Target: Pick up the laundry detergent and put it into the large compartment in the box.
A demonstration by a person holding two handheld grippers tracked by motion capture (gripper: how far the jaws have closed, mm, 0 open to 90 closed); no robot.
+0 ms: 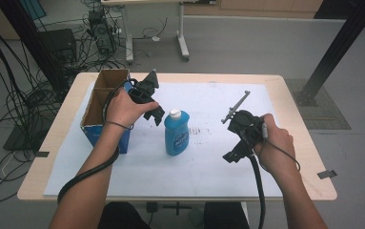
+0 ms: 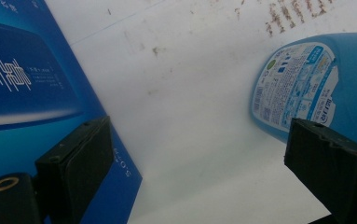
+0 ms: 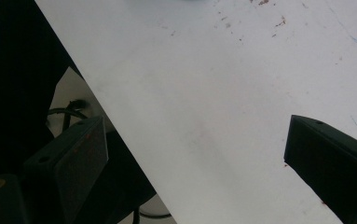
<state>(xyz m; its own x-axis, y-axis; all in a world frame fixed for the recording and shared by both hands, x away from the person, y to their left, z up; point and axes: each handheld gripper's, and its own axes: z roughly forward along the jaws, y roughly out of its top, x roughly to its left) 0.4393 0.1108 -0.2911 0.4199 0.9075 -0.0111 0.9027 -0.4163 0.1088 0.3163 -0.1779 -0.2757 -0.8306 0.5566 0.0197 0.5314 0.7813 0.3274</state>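
Observation:
A blue bottle with a white cap stands upright in the middle of the white sheet. My left gripper hovers just left of the bottle's top, between it and the blue box; its jaws stand wide open with nothing between them. In the left gripper view the bottle with its label lies at the right and the box's blue side at the left. My right gripper is held above the sheet right of the bottle, open, over bare white paper.
The open cardboard box stands at the table's left edge. The wooden table shows around the sheet. Beyond it are a floor with cables, a black post and a desk leg. Black cables trail from both grippers toward the front edge.

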